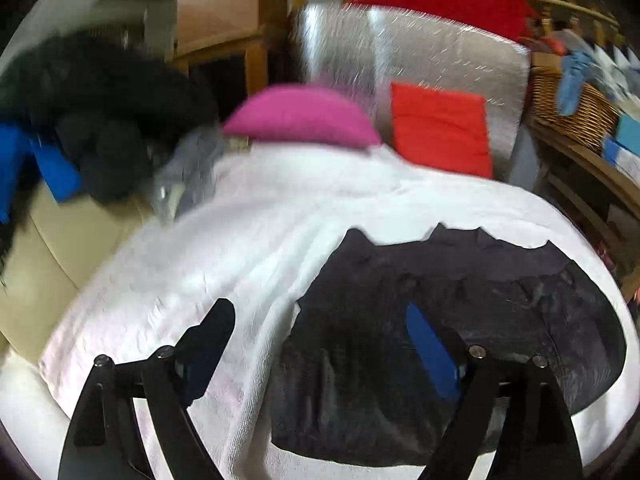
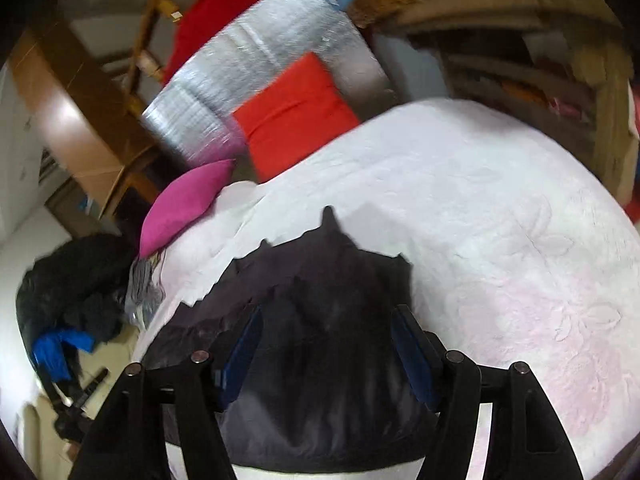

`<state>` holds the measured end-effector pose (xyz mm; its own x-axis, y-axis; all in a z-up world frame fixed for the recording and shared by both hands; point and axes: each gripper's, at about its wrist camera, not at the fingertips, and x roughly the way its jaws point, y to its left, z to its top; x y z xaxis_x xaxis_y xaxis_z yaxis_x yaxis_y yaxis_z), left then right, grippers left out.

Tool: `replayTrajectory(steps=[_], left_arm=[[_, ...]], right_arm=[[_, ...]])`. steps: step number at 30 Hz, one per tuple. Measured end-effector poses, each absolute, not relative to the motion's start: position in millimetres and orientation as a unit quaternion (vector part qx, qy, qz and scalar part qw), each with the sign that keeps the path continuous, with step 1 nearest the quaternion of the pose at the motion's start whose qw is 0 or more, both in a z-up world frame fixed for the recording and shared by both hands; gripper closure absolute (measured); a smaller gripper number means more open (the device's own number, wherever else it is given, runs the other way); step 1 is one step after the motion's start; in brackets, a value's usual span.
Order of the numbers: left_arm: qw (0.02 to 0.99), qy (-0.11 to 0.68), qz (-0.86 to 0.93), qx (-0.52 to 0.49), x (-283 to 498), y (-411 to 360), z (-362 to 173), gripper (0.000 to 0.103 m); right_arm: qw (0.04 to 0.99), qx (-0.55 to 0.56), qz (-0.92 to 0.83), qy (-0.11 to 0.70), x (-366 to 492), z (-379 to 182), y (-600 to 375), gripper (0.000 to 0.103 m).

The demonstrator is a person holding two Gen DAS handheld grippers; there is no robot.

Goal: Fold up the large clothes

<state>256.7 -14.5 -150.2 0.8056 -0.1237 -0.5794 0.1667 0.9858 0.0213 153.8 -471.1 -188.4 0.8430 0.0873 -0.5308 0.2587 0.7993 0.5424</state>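
A dark grey-black garment [image 1: 460, 300] lies in a folded heap on the white quilted bedspread [image 1: 240, 240]. My left gripper [image 1: 320, 320] is open and hovers above the garment's left edge, one finger over white cloth, the other over the garment. In the right wrist view the same garment [image 2: 320, 280] lies right under my right gripper [image 2: 326, 332], which is open with both blue-padded fingers spread over the dark cloth. Neither gripper holds anything.
A pink cushion [image 1: 300, 116] and a red cushion [image 1: 440, 128] lean against a silver foil panel [image 1: 440, 52] at the bed's head. A pile of dark and blue clothes [image 1: 92, 120] sits at the left. A wicker basket [image 1: 572, 104] and wooden shelves stand at the right.
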Motion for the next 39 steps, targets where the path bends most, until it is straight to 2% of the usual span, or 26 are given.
replayTrajectory(steps=[4,10,18,24,29,36,39], left_arm=[[0.931,0.341,-0.099,0.082,252,-45,-175,0.014],[0.879,0.457,-0.085,0.106,282,-57,-232,0.014],[0.888,0.438,-0.098,0.102,284,-61,-226,0.014],[0.914,0.379,-0.071,0.123,265,-65,-211,0.014],[0.923,0.361,-0.066,0.119,262,-66,-205,0.014],[0.923,0.359,-0.059,0.128,250,-69,-205,0.014],[0.921,0.362,-0.057,0.132,251,-70,-207,0.014]], right_arm=[[0.905,0.288,-0.038,0.309,156,-196,-435,0.033],[0.852,0.268,-0.074,0.444,175,-248,-420,0.033],[0.857,0.227,-0.087,0.454,168,-237,-407,0.033],[0.906,0.194,-0.081,0.366,155,-204,-386,0.034],[0.928,0.167,-0.053,0.330,159,-191,-353,0.033],[0.915,0.165,-0.031,0.367,184,-208,-327,0.033],[0.896,0.166,-0.037,0.409,199,-226,-325,0.033]])
